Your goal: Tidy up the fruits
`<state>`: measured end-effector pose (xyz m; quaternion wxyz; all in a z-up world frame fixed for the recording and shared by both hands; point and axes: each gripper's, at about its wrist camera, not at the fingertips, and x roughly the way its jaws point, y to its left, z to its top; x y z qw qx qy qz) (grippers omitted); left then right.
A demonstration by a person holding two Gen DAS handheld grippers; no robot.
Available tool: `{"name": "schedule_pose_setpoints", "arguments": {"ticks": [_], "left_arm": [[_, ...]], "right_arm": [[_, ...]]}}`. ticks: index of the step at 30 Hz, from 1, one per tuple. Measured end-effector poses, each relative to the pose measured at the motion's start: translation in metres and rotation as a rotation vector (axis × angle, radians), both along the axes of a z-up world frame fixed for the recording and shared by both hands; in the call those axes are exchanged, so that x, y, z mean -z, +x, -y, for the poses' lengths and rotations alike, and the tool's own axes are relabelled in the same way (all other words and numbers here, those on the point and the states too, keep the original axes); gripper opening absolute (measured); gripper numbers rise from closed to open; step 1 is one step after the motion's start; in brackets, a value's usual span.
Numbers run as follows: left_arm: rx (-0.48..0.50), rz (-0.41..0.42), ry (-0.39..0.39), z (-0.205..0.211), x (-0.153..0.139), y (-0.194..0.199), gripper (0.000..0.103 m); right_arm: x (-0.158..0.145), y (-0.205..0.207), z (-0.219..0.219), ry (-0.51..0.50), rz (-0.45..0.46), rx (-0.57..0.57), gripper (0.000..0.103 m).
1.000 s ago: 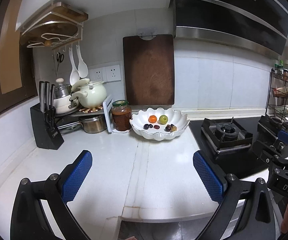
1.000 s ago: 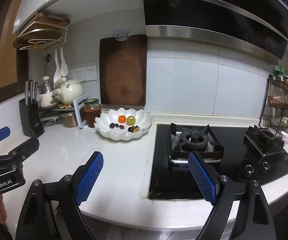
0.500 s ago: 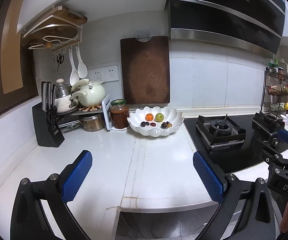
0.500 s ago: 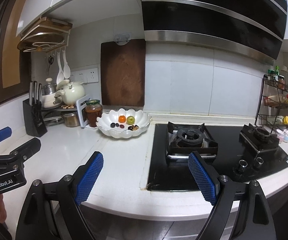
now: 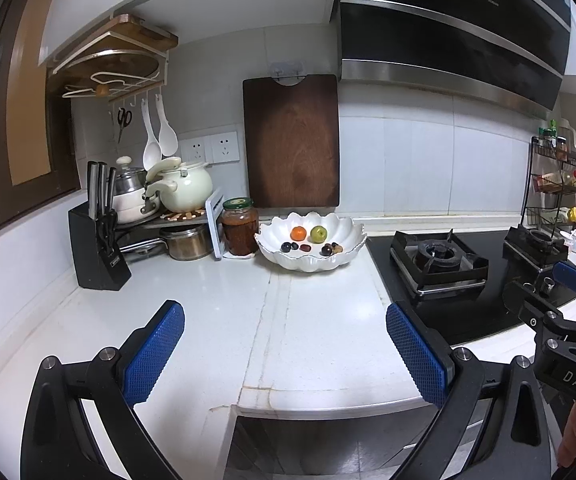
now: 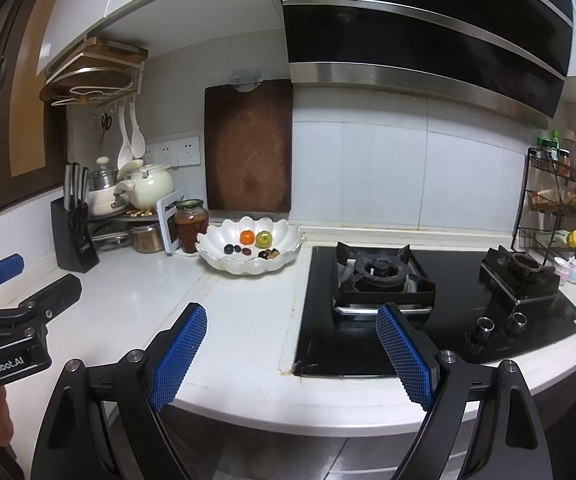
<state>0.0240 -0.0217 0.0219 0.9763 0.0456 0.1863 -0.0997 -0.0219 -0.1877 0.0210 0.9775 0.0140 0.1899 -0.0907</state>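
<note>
Nearest, the left gripper [image 5: 286, 344] and right gripper [image 6: 291, 344] hang wide apart and empty over the countertop's [image 5: 216, 312] front edge, likely poised to reach. Far back, the fruits sit gathered in the scalloped white bowl [image 5: 288, 262]: an orange [image 5: 298, 233], a green fruit [image 5: 318, 234] and small dark ones.

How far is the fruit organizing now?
Done: nothing clear; the orange, green fruit and small dark fruits all lie in the white bowl. In hand: nothing; left gripper and right gripper are open, short of the bowl. Left: all sorting.
</note>
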Motion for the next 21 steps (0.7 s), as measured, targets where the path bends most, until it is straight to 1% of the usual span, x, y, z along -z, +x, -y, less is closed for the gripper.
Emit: {"name": "schedule_pose_setpoints", "arguments": {"ticks": [21], "left_arm": [[0.000,-0.002,-0.006,0.0013,0.0001,-0.0053,0.103]], "right_arm": [[0.0001,-0.0070,-0.0001,-0.005,0.002,-0.003,0.088]]}}
